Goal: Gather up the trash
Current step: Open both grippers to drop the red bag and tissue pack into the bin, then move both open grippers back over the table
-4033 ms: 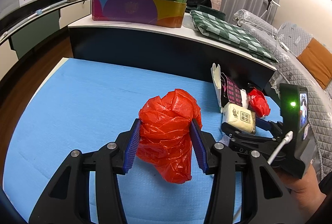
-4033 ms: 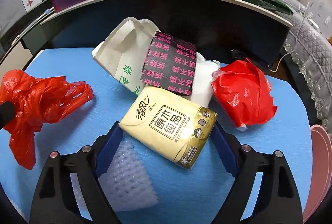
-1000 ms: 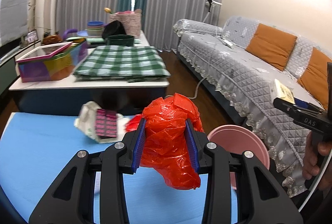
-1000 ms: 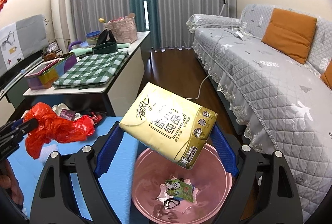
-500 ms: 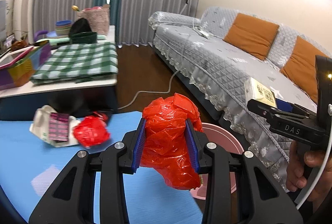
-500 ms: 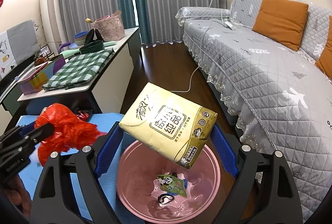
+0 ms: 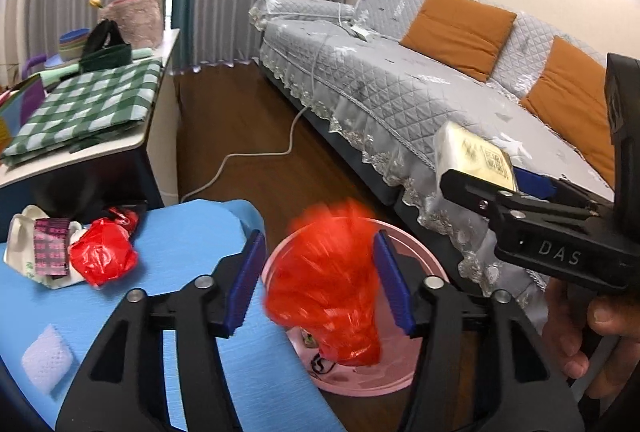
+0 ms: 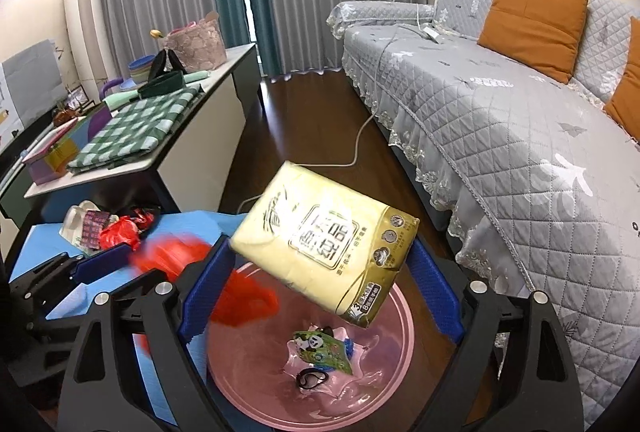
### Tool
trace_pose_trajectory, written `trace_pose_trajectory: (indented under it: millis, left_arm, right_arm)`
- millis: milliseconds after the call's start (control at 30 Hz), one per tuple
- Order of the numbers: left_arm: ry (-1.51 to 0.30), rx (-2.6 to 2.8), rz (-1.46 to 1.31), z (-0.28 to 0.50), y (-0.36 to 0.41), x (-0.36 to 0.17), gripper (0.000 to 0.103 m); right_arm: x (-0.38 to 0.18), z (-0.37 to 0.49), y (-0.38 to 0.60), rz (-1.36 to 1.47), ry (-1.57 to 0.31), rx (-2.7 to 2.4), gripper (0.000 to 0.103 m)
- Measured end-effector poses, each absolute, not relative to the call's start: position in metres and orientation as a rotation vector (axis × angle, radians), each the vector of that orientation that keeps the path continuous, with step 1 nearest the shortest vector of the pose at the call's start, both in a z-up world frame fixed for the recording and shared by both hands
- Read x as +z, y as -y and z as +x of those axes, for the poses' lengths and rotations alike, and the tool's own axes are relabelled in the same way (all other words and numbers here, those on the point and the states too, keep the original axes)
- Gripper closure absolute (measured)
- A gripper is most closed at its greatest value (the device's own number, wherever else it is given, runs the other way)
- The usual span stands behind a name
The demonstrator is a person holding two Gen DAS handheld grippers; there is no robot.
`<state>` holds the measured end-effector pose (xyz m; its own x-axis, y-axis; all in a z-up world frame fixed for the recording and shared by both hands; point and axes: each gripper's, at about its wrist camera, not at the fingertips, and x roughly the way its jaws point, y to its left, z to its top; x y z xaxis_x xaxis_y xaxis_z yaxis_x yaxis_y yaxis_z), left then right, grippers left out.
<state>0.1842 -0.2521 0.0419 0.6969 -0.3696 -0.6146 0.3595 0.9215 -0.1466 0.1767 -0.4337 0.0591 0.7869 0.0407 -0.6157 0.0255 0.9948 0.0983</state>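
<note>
Opening now, the jaws of my left gripper stand apart from the red plastic bag, which is blurred between the blue pads and no longer pressed by them; it hangs over the pink basin on the floor, beside the edge of the blue worktop. My right gripper has its jaws very wide and also opening, with the yellow tissue pack tilted between the pads; I cannot tell if both pads press on it. The pack is above the basin, where a small green wrapper and a black loop already lie. On the worktop behind, another red bag lies touching a white paper bag with a dark pink-printed packet on it. A hand holds the right gripper's handle.
</note>
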Motion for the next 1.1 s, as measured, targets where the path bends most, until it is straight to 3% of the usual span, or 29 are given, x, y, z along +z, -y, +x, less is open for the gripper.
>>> trace_pose_trajectory:
  millis: [667,1100]
  left_arm:
    - [-0.676,-0.332,-0.067,0.143,0.183,0.047,0.047]
    - [-0.656,-0.146,-0.167,0.098,0.046,0.040,0.047]
  right_arm:
    - [0.070,0.169,0.396,0.083,-0.617,0.054,0.016]
    - [0.082,0.146,0.321,0.045,-0.573,0.192,0.018]
